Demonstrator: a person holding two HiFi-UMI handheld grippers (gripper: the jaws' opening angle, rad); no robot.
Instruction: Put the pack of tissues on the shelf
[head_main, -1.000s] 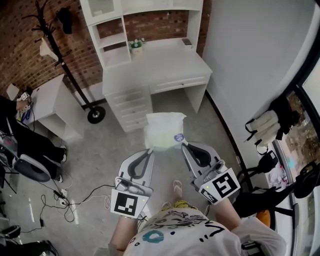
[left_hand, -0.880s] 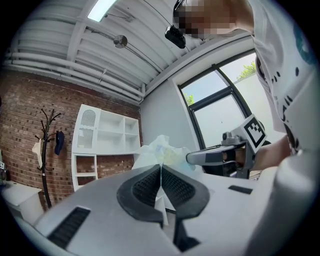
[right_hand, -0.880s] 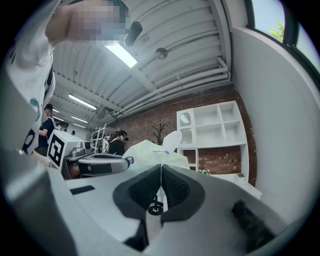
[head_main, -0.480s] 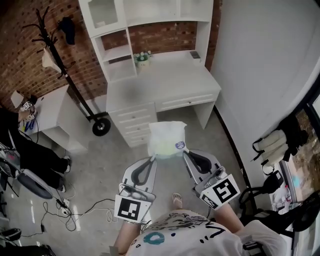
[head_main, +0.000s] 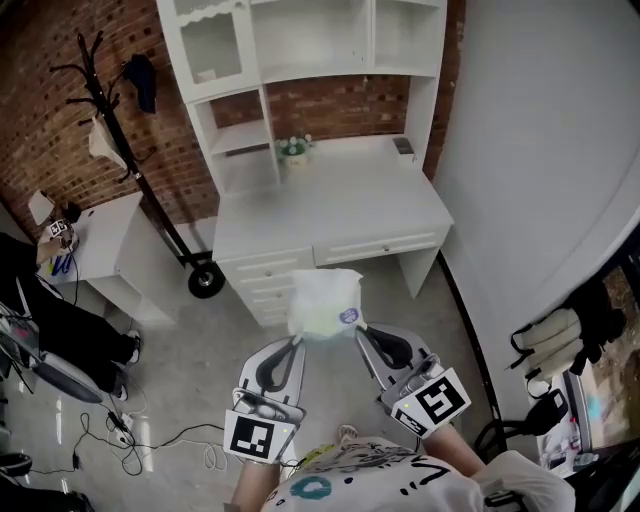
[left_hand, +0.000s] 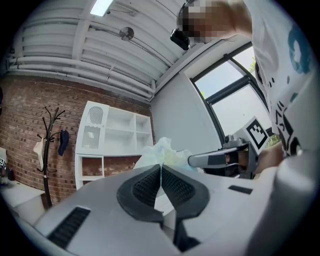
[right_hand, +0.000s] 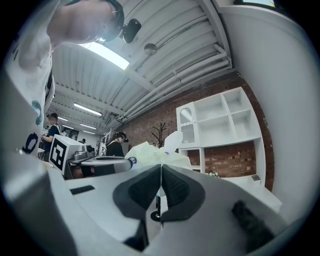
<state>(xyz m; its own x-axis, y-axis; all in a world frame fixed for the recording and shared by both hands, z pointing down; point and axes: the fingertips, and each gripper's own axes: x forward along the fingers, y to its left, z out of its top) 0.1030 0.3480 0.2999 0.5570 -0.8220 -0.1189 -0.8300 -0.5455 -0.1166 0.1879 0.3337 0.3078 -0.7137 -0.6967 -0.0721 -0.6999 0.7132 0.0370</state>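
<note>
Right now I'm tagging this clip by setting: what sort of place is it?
Likely a lab or studio dressed as a home study: a white desk with shelves against a brick wall, a coat stand, but loose cables across the floor.

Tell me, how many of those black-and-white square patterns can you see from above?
2. One black-and-white square marker sits on the left gripper, the other on the right gripper; both grippers grip the white plastic pack of tissues. Other cube faces may hide more.
</note>
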